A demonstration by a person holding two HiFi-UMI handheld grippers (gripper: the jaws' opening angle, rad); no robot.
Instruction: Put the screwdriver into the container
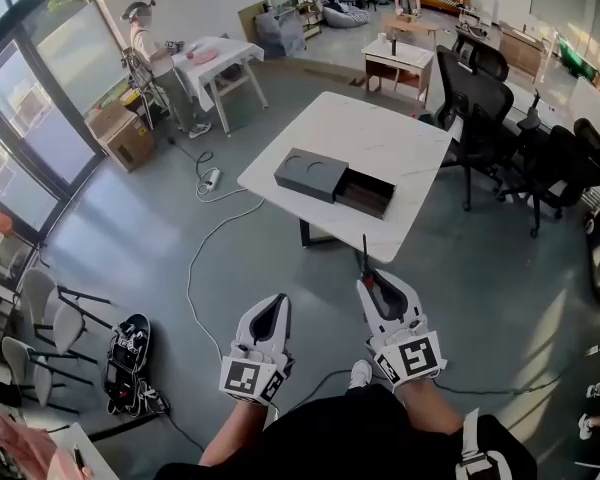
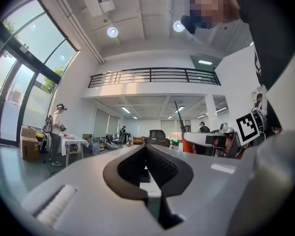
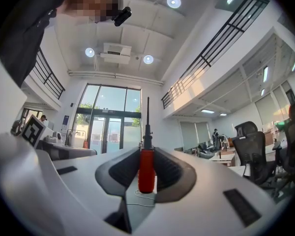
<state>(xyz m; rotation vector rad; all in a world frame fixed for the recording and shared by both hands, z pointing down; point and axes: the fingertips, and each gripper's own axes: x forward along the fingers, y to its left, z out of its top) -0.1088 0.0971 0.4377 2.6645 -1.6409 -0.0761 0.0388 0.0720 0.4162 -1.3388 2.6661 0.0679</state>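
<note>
The ribbed right claw (image 3: 146, 154) grips the red-handled, thin-shafted screwdriver (image 3: 146, 173).

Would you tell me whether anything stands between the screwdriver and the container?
Nothing visible does: between the screwdriver in the right tongs and the container lie only bare floor and white tabletop.

Handle of screwdriver (image 3: 146, 168): glossy red plastic; shaft dark metal, dull. Right gripper (image 3: 146, 151) and left gripper (image 2: 147, 154): smooth white plastic shells, satin. Pads (image 3: 119, 170): black, ribbed, matt. Container (image 1: 312, 173): dark grey, matt. Table (image 1: 380, 133): smooth white top. Floor (image 1: 130, 238): grey, polished, reflective.
</note>
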